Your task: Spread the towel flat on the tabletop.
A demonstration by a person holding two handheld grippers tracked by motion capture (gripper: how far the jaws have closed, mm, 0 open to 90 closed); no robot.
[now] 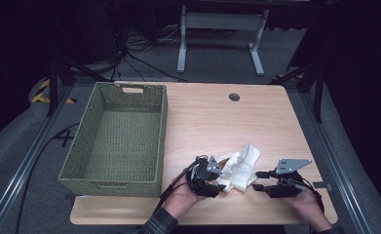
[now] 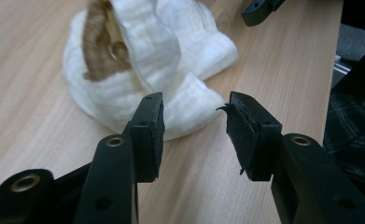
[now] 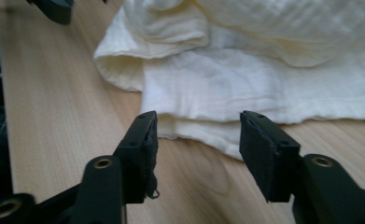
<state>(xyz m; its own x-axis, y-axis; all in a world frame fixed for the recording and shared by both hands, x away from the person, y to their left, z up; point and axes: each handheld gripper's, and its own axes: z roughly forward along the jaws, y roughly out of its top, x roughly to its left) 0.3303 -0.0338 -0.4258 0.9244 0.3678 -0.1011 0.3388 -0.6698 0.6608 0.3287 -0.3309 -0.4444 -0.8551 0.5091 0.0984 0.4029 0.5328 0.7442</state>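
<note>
Scene: a person sits at a light wooden table (image 1: 202,122) with a black two-jaw claw in each hand, both near a crumpled white cloth.
White cloth (image 1: 239,168): lies bunched on the table near its front edge, right of the basket and between the two claws.
Cloth detail: in the left gripper view the cloth (image 2: 171,70) shows a brown patch (image 2: 98,46) on its upper fold; in the right gripper view the cloth (image 3: 264,70) lies in soft layers with a folded hem nearest the jaws.
Left claw (image 1: 211,179): held in the person's left hand (image 1: 185,195) just at the cloth's left side, its grey plate on top.
Left claw state (image 2: 194,130): jaws partly apart; one pad sits against the cloth's near lobe, the other stands over bare wood, so nothing is clamped between them.
Right claw (image 1: 258,180): held in the person's right hand (image 1: 305,200), pointing left toward the cloth's right edge, just beside it.
Right claw state (image 3: 196,149): jaws partly apart with the cloth's hem just ahead of the tips; the pads press on nothing.
Basket (image 1: 81,146): a green woven rectangular basket with handle slots, standing on the left part of the table, well apart from the cloth.
Table hole (image 1: 234,97): a small round grommet near the far edge.
Sleeve (image 1: 159,224): plaid cuff at the left wrist.
</note>
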